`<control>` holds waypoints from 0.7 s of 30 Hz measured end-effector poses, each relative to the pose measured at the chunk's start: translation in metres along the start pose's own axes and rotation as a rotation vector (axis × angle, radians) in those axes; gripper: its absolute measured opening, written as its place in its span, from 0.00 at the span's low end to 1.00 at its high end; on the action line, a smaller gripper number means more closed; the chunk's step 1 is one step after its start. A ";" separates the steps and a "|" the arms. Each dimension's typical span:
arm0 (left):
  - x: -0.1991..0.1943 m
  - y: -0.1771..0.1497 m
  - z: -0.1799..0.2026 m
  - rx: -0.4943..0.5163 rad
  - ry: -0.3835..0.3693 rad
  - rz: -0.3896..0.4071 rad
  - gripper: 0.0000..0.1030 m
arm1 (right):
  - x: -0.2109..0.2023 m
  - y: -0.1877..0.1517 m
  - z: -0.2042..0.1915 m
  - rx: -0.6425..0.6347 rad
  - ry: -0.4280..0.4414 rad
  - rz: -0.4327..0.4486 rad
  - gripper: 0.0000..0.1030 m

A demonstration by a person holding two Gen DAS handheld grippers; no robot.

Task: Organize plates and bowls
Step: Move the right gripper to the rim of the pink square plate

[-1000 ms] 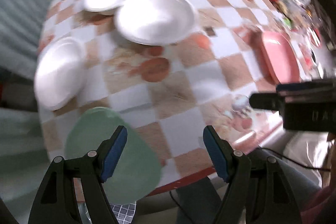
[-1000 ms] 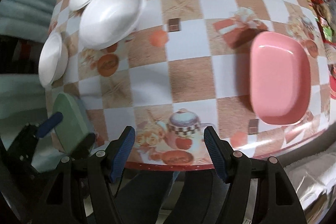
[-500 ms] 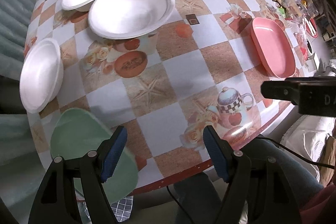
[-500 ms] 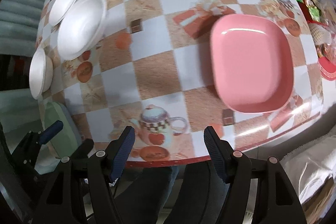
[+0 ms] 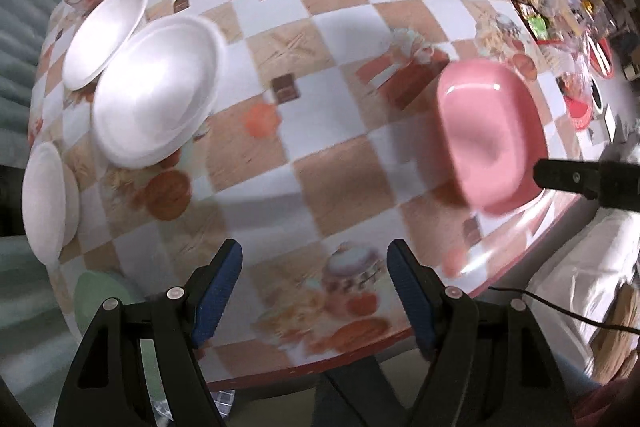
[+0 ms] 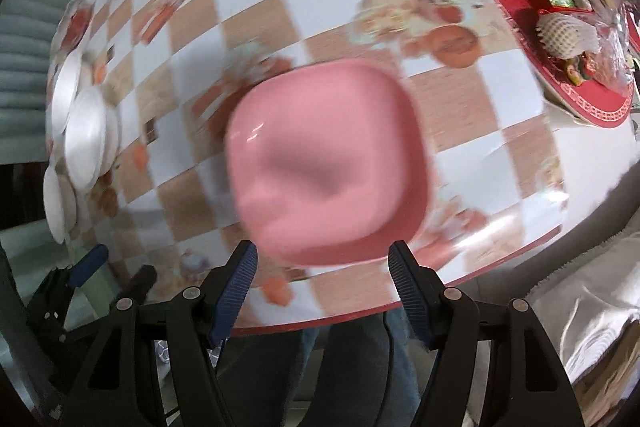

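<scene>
Pink and blurred, the square plate (image 5: pixel 490 151) lies near the desk's (image 5: pixel 320 107) right front edge in the left wrist view, well apart from the three white foam bowls (image 5: pixel 158 95) clustered at the far left. A green plate (image 5: pixel 102 297) sits at the near left corner, just beside the left gripper (image 5: pixel 314 291), whose fingers (image 5: pixel 218 287) stand wide with nothing between them. The right gripper's dark tip pokes in from the right, just beside the pink plate's rim.

From the right wrist view, the pink plate (image 6: pixel 326 163) fills the centre, directly ahead of the right gripper (image 6: pixel 322 287), fingers (image 6: pixel 236 283) spread wide and empty. Because the plate rests close to the desk edge, a hasty pinch on its shallow rim could likely nudge it off or let it slip. A red tray of snacks (image 6: pixel 560 39) crowds the right side, narrowing any path that way.
</scene>
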State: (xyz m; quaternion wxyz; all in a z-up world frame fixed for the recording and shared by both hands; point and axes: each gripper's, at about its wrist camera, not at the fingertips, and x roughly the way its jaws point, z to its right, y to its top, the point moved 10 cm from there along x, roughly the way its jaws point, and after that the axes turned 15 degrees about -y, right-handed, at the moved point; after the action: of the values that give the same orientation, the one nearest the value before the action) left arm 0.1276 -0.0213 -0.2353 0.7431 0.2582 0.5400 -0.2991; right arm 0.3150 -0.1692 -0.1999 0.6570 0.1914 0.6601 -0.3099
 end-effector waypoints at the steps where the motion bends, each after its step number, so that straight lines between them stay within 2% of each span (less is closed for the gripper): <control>1: 0.002 0.004 0.004 -0.010 0.000 -0.003 0.76 | 0.001 0.003 0.010 0.005 -0.005 -0.005 0.74; 2: 0.005 0.007 0.009 -0.021 0.000 -0.008 0.76 | 0.003 0.005 0.017 0.010 -0.009 -0.010 0.81; 11: 0.032 0.035 0.043 -0.049 0.027 -0.039 0.77 | 0.033 0.017 0.069 0.023 -0.031 -0.065 0.81; 17: 0.056 0.059 0.055 -0.097 0.043 -0.026 0.77 | 0.058 0.024 0.075 -0.031 -0.066 -0.090 0.81; 21: 0.071 0.064 0.058 -0.109 0.057 -0.023 0.77 | 0.069 0.033 0.072 -0.066 -0.076 -0.087 0.81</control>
State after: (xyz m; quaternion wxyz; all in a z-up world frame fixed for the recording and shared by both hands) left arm 0.2286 -0.0297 -0.2828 0.7370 0.2194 0.5793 -0.2703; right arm 0.3856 -0.2032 -0.2695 0.6735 0.1288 0.6521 -0.3235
